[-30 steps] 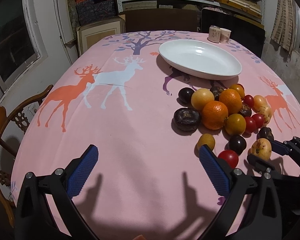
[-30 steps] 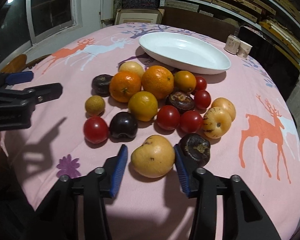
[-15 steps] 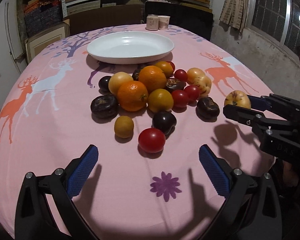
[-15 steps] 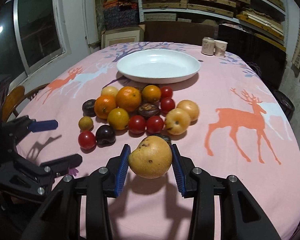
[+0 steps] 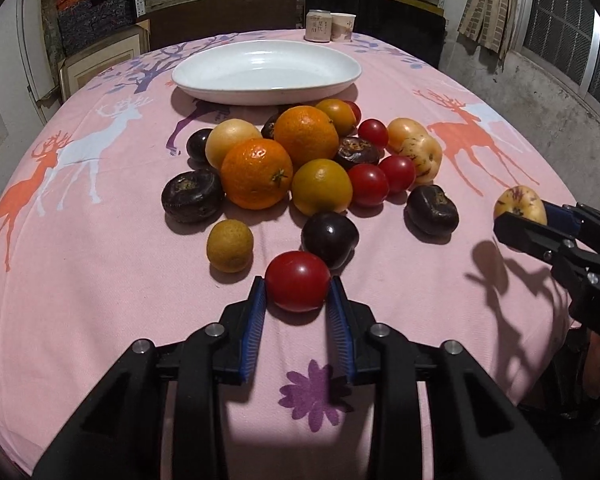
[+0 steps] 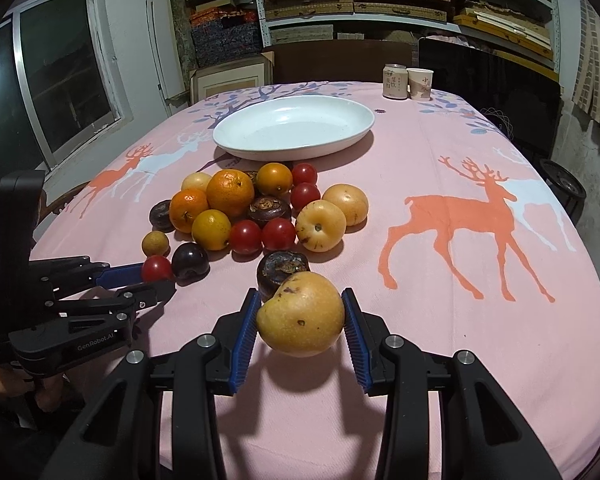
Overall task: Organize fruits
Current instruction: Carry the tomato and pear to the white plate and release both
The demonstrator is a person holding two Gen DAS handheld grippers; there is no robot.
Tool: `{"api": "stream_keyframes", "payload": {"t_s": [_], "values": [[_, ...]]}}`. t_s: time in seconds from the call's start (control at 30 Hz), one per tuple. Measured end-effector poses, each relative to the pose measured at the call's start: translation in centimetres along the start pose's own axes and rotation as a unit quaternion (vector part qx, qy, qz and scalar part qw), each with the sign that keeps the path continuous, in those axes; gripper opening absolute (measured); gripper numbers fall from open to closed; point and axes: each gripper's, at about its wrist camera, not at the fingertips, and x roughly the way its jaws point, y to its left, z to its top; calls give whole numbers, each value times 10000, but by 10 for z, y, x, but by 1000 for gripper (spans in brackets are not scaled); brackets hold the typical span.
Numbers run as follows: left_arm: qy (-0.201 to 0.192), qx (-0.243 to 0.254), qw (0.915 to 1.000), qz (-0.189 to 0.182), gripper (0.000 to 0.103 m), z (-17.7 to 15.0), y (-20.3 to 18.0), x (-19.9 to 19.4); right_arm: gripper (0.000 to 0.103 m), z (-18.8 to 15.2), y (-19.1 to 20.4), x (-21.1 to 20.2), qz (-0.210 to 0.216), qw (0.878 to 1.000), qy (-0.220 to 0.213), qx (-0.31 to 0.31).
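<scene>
Left tongs narrowed on red tomato at near edge of fruit pile; pads touch both its sides, tomato sits on table. Right tongs clamped on yellow pear, held clear of cloth, shadow under it. We see pile between us and white plate: oranges, more tomatoes, dark plum just behind the gripped tomato. Nothing on plate. Can and cup at far edge.
</scene>
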Motion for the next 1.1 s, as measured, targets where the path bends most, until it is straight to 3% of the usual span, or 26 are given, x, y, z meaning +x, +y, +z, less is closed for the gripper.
{"api": "stream_keyframes", "payload": {"t_s": [0.23, 0.47, 0.67, 0.93, 1.1], "values": [[-190, 20, 9998, -32, 29, -2, -1, -7, 42, -1, 0, 0, 10, 10000, 0, -2], [-643, 89, 9979, 37, 29, -1, 1, -33, 42, 0, 3, -2, 35, 10000, -14, -39], [-751, -13, 9972, -58, 29, 11, 12, -42, 42, 13, 1, -2, 245, 9997, -53, 25], [-707, -24, 9973, -184, 29, 85, 38, -26, 42, 94, -5, -1, 394, 9979, -461, -237], [-617, 15, 9980, -133, 29, 155, 55, 18, 42, 168, -18, 52, 377, 9985, -335, -196]]}}
